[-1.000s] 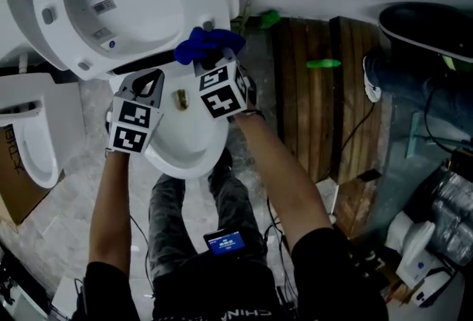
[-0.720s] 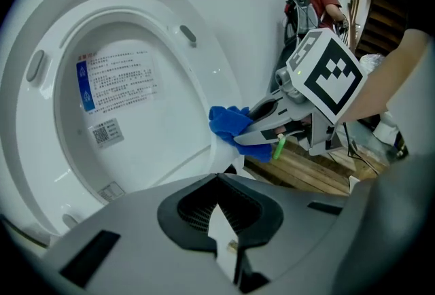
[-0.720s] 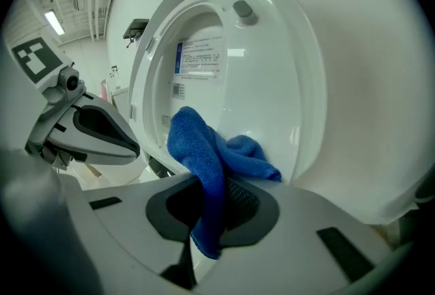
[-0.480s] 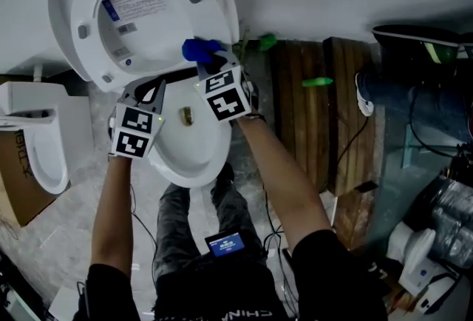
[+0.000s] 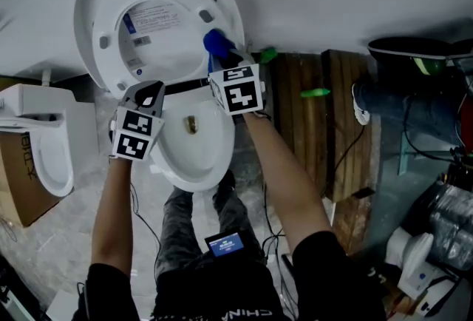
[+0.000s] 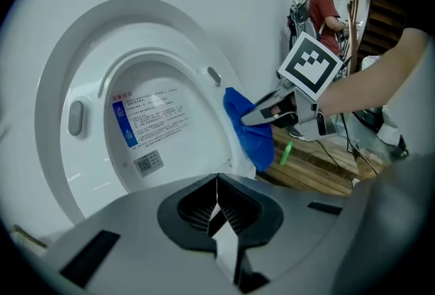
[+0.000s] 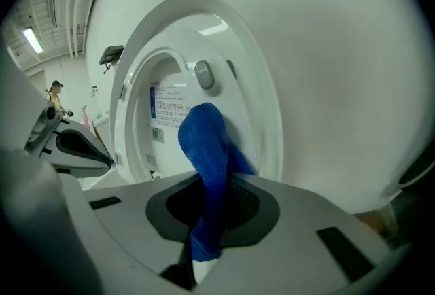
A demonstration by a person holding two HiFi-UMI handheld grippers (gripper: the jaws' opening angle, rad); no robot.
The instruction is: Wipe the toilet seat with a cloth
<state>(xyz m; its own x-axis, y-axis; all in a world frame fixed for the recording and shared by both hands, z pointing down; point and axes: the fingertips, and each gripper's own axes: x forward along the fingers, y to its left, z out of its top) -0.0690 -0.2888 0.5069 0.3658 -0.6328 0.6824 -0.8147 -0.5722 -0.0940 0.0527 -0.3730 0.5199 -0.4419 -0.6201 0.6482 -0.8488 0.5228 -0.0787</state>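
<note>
The white toilet has its seat and lid (image 5: pixel 159 24) raised against the wall above the open bowl (image 5: pixel 194 153). My right gripper (image 5: pixel 225 59) is shut on a blue cloth (image 5: pixel 215 41), which lies against the right rim of the raised seat. In the right gripper view the cloth (image 7: pixel 207 151) hangs out of the shut gripper (image 7: pixel 204 219) in front of the seat (image 7: pixel 255 83). My left gripper (image 5: pixel 153 87) is shut and holds nothing, just below the raised seat's lower left. From the left gripper (image 6: pixel 217 211) I see the cloth (image 6: pixel 246 130) and the right gripper (image 6: pixel 275 110).
A second white toilet (image 5: pixel 46 153) and a cardboard box (image 5: pixel 13 186) stand at the left. Wooden pallets (image 5: pixel 314 127) with a green object (image 5: pixel 314 92) lie to the right, a black bin (image 5: pixel 417 46) beyond. A person (image 6: pixel 325 8) stands far back.
Both grippers have risen. The blue cloth went from the seat's hinge area up along the right rim of the raised seat. The left gripper stayed shut and empty.
</note>
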